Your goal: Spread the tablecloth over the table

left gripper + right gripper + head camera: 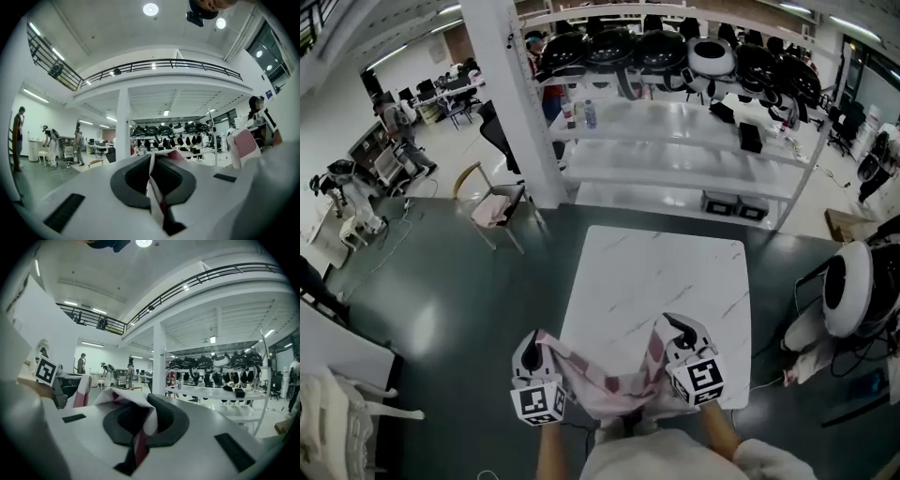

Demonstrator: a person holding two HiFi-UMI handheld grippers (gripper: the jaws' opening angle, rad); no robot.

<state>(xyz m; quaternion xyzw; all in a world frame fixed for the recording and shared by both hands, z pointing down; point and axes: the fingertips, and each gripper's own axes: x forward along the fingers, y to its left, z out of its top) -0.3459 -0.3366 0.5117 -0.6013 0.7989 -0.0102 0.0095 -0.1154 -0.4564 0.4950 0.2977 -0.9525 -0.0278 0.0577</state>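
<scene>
Left gripper (532,355): jaws closed on a thin fold of cloth (606,381), the pads pinching a white edge with a red stripe that runs down between them. Right gripper (679,330): jaws likewise closed on the cloth, a bunched white and red corner standing up over its pads. Both grippers point level, away from the person, side by side and apart. The cloth hangs between them in a slack, crumpled swag, not spread out. The swag's middle droops low in front of the person, at the near edge of the table (656,272). The left gripper sits just off the table's near left corner, over the dark floor (459,300); the right gripper sits over the near edge, towards the right corner. The tabletop is white, marble-patterned, with most of its surface uncovered. Beyond the table stand a white pillar (511,94), a chair (492,202) and a white rack (675,141) with dark rounded items on its top shelf.
</scene>
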